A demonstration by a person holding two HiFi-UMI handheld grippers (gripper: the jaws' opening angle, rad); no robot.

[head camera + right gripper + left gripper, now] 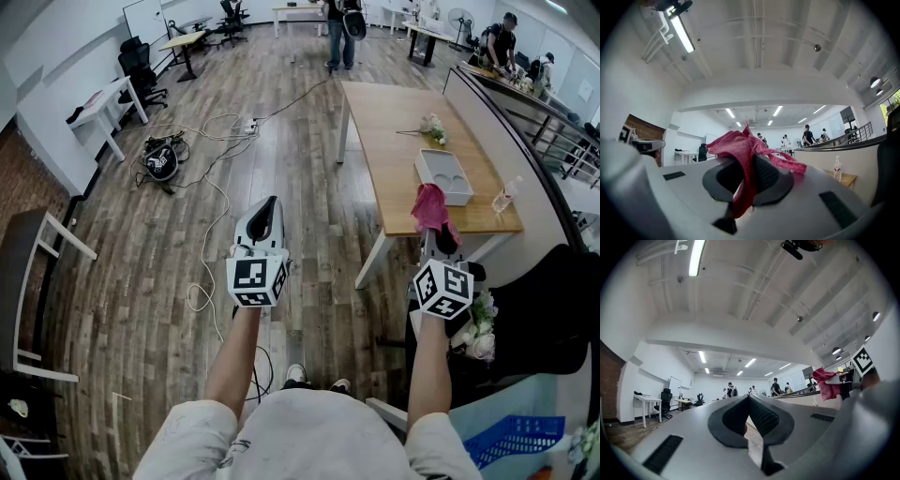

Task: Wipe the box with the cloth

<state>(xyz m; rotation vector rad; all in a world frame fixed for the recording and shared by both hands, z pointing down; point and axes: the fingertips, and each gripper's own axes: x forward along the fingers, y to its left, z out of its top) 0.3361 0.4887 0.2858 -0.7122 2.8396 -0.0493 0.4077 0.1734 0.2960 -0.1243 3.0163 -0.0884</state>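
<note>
While right gripper (438, 240) pinches cloth (430, 207) | left gripper (269, 204) closed, empty | box (424, 170) apart

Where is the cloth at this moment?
Head view, right side: the cloth is pinched in the right gripper, showing just below the white box.

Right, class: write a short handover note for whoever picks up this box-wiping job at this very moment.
Left hand-held gripper: shut, empty, held up over the floor.
Right hand-held gripper: shut on the pink cloth, raised, short of the table.
White box: near the table's near end, nothing touching it.
Done: cloth is in hand.
Left: bring the cloth to the box and wipe it.
</note>
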